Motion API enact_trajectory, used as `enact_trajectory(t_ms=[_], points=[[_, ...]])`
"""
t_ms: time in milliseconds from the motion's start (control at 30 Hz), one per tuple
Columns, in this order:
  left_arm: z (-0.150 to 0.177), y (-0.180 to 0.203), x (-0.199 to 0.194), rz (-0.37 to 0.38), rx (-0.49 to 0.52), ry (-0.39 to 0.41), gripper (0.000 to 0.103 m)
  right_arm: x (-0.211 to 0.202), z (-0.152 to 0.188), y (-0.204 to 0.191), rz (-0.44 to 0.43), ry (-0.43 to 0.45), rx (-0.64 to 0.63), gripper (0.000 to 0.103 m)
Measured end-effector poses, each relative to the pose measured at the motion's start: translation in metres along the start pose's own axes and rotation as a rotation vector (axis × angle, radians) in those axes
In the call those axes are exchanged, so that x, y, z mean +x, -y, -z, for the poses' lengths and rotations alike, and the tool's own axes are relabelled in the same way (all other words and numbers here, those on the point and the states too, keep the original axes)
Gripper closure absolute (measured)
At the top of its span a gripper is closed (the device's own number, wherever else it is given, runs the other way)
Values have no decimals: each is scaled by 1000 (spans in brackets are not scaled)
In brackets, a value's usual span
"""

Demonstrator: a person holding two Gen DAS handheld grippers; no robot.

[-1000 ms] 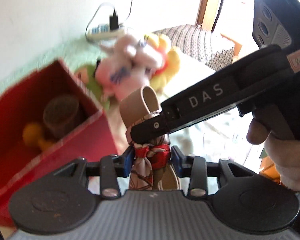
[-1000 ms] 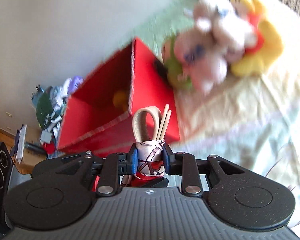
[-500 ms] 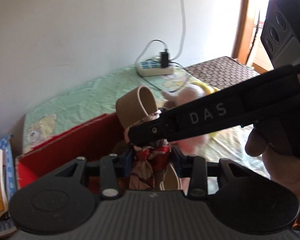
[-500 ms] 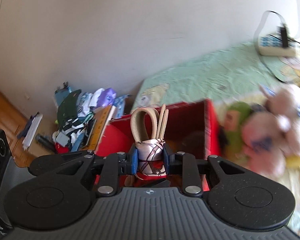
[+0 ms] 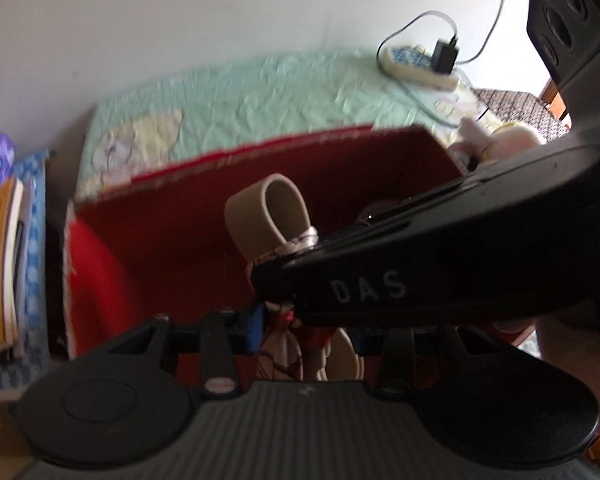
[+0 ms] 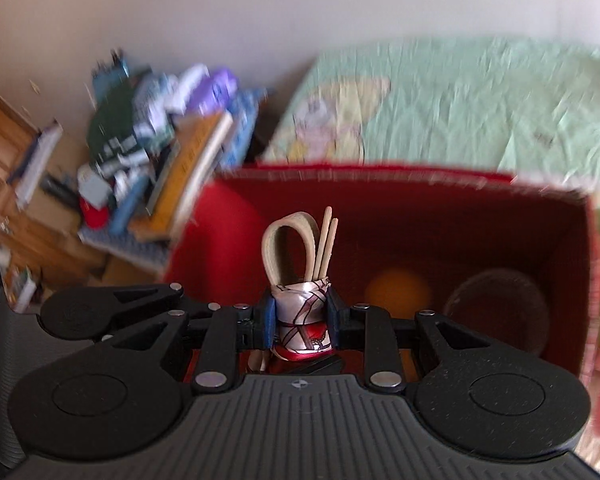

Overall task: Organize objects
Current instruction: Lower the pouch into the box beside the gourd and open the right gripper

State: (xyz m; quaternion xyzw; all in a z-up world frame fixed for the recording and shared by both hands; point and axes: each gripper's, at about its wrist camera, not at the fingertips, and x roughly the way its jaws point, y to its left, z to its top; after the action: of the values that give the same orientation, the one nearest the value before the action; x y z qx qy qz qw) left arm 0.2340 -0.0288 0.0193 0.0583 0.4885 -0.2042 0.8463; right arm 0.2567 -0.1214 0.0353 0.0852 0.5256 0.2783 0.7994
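Both tools grip one wrapped bundle over the open red box. The right tool is clamped on its patterned cloth; a tan loop and two thin sticks stand up from it. The left tool pinches the same bundle lower down, partly hidden behind the right tool's black body. Inside the box lie an orange ball and a dark round pot. The box sits on a bed with a green sheet; books are piled at the left.

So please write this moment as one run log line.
left gripper: shut on cloth bundle | right gripper: shut on cloth bundle | over red box
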Motion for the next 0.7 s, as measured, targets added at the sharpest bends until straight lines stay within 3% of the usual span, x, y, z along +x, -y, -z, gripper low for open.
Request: enact_trajectory(t_ms=[133,300,500,700], points=[[5,-3,18,-14,-20,-90,62,23,2,3,45,-82,7,76],[8,-7,29,13,-40,-149,61,40,5,5,120,-135,-12,77],[14,-14,29,10,-41,-153,59,46,6,16,139,-154,37,78],[15,-23,25,-39,-28,-138,47,42,10,11,172,-152,8,74]])
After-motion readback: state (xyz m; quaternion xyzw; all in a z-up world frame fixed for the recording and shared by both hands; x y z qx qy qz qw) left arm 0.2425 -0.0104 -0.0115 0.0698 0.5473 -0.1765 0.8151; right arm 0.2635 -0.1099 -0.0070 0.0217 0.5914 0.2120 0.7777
